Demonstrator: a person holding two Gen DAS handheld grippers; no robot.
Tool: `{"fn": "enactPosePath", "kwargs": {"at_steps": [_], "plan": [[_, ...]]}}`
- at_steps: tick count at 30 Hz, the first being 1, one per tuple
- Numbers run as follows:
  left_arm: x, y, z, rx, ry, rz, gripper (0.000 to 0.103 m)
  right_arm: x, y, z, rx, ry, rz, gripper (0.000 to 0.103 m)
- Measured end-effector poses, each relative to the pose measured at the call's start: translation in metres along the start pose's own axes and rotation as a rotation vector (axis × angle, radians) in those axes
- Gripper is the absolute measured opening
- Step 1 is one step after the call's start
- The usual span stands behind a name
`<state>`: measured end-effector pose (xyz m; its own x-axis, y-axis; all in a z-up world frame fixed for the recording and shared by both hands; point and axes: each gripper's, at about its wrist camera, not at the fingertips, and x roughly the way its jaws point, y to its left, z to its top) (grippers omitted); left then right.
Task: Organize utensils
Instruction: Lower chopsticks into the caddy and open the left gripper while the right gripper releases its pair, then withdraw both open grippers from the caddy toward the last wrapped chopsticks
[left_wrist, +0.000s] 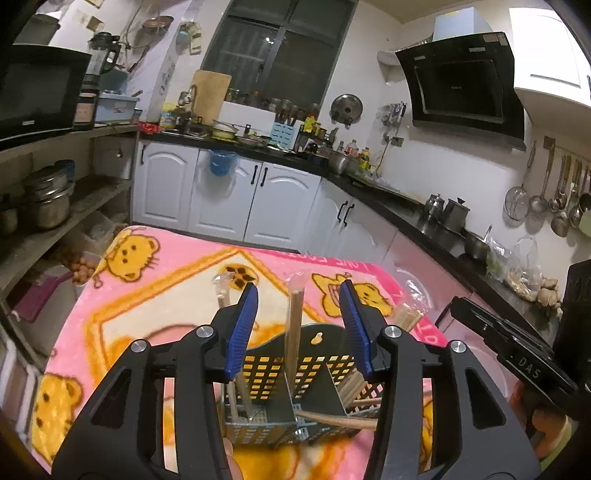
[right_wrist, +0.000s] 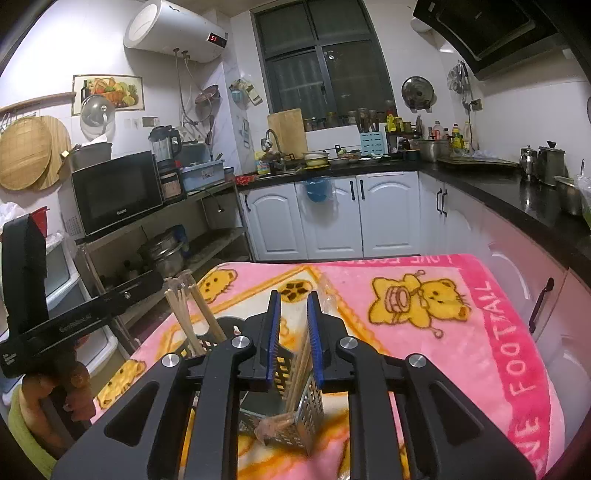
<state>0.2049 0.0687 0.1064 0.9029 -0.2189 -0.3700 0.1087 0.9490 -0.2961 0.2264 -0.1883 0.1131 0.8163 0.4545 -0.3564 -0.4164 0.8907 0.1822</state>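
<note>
Chopsticks (left_wrist: 295, 332) between left hand-held gripper (left_wrist: 299, 328) pads, untouched

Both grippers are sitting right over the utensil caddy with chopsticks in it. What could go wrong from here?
1. The wrapped chopstick bundle stands between the left gripper's open blue pads; pulling back could snag it.
2. The perforated black caddy sits on soft pink blanket; a nudge might tip it.

Utensil caddy (left_wrist: 295, 373) base hidden behind claw arms, chopstick bundle (right_wrist: 301, 373) blurred
</note>
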Motion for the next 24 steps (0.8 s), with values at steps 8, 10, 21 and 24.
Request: {"fn": "enactPosePath", "kwargs": {"at_steps": [8,10,21,24], "plan": [[-0.013,0.002,-0.007,0.000,0.005,0.008,0.054,-0.010,0.001,-0.005,-0.008,0.006,0.003,0.018],[-0.017,0.002,-0.011,-0.001,0.008,0.007,0.057,-0.014,0.001,-0.008,-0.010,0.008,0.003,0.020],[-0.030,-0.003,-0.036,0.010,0.039,0.001,0.073,-0.034,0.002,-0.024,-0.018,0.030,0.001,0.032],[-0.033,-0.005,-0.043,0.011,0.047,-0.002,0.079,-0.038,0.002,-0.026,-0.020,0.034,0.000,0.034]]}}
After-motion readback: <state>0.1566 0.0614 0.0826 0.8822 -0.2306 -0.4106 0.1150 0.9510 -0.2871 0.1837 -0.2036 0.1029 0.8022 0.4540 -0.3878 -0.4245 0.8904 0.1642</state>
